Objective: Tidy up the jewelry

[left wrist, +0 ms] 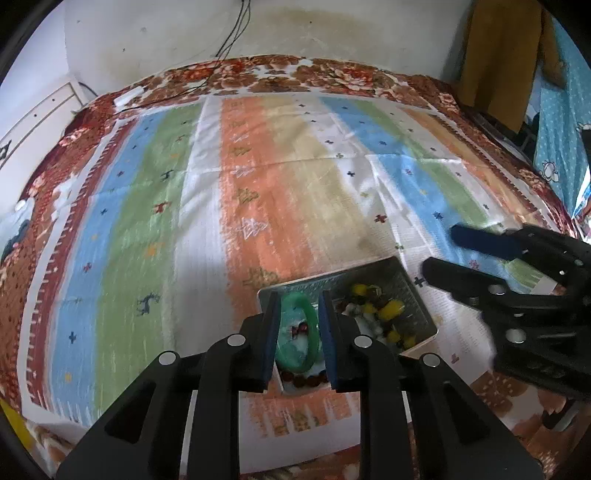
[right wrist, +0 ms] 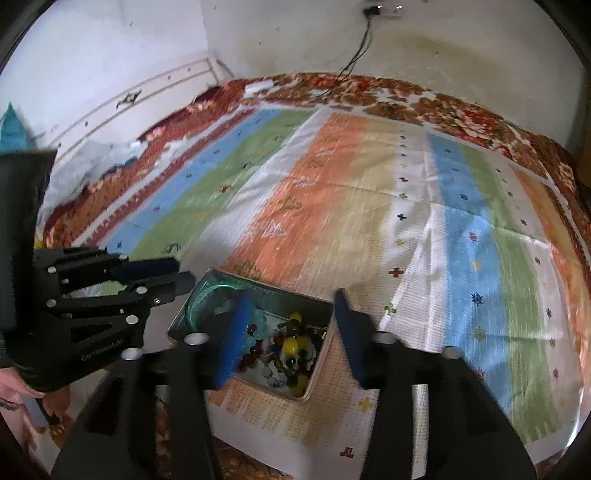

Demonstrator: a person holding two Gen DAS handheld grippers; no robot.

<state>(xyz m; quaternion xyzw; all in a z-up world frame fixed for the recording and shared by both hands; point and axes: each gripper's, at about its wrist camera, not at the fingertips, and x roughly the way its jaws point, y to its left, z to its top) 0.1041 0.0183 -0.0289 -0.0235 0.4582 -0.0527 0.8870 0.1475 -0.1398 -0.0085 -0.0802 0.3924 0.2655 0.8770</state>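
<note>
A wide bed takes up most of the room, spread with a striped cloth of blue, green, white and orange bands (left wrist: 258,177) over a red-brown floral blanket (left wrist: 332,75). Behind it a stained white plaster wall (left wrist: 332,33) with thin black cables (left wrist: 232,37) hanging down

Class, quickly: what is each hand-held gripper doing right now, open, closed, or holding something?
Left hand-held gripper: open, fingers either side of the green bangle in the tin; grip cannot be told.
Right hand-held gripper: open, empty, above the tin.
</note>
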